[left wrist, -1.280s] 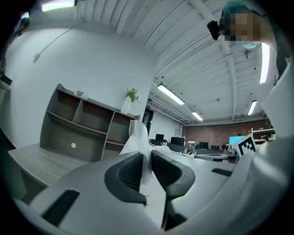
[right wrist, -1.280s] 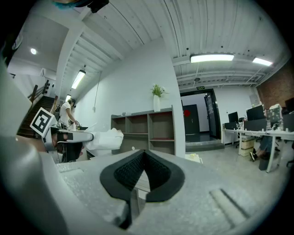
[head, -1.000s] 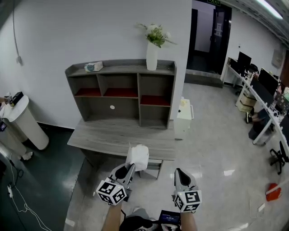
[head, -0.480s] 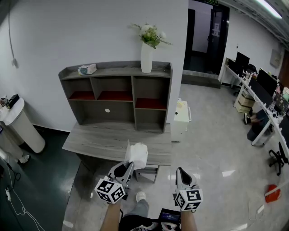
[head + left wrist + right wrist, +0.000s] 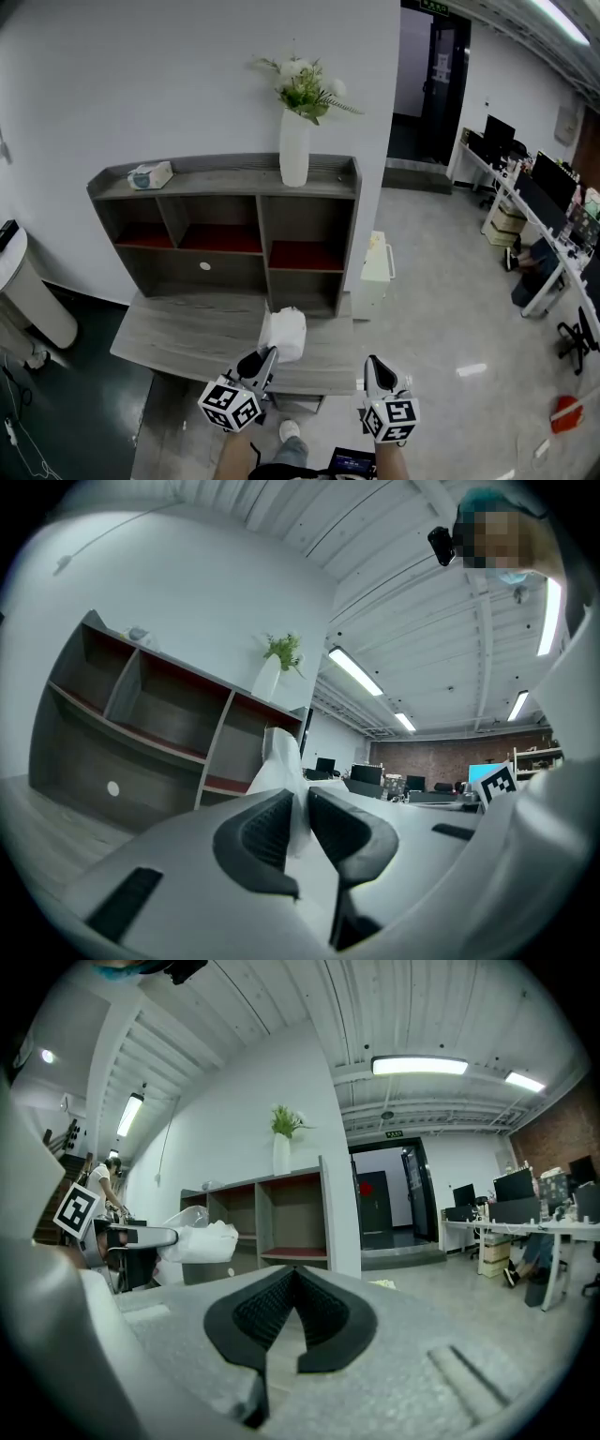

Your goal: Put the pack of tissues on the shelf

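No print can be read on the pack of tissues (image 5: 284, 333). Its near end is hidden between the fingers of the left gripper (image 5: 263, 359), which are almost closed and pinch it, with the rest jutting out ahead of them. Both grippers point level, with the forearms cut off at the frame edge. The right gripper (image 5: 378, 367) has its fingers pressed together and empty. The shelf (image 5: 225, 178) stands ahead of both, well apart.
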Available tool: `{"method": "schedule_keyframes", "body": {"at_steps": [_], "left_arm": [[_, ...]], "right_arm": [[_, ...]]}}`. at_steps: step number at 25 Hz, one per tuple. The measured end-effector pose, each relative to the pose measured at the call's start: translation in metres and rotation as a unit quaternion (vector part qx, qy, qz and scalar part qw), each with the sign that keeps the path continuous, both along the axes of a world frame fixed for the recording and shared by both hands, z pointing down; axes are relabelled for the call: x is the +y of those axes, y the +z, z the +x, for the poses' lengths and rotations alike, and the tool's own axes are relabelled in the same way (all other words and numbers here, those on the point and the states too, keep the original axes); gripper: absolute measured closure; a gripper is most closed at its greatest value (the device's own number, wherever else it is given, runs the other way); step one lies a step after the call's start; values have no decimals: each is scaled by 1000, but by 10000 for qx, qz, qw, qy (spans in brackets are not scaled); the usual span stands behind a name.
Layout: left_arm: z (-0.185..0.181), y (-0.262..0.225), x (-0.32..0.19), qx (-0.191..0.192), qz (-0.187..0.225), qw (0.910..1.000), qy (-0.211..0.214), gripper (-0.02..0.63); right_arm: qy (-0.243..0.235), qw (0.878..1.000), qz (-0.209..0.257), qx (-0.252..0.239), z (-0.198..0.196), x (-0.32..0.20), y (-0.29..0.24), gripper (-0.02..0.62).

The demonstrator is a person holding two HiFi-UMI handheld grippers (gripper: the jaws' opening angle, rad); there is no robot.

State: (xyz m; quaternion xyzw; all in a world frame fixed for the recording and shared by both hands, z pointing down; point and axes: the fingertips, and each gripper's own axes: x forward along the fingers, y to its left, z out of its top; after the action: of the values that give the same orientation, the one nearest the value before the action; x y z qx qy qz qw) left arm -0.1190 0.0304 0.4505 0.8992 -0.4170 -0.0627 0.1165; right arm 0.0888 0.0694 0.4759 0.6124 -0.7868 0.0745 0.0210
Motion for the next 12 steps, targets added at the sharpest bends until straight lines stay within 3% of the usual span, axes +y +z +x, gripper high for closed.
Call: {"method": "schedule_keyframes", "body": {"at_steps": [7,12], "left_arm": [[1,-14,-123,-254,125,9994,174,558],[6,-14,-181,-341,253,9987,293,558]], "right_arm": [[-62,9999,-80,16,-12,-133,-6,591],[28,9999,-147,-50,-8,-189,-5,592]]}}
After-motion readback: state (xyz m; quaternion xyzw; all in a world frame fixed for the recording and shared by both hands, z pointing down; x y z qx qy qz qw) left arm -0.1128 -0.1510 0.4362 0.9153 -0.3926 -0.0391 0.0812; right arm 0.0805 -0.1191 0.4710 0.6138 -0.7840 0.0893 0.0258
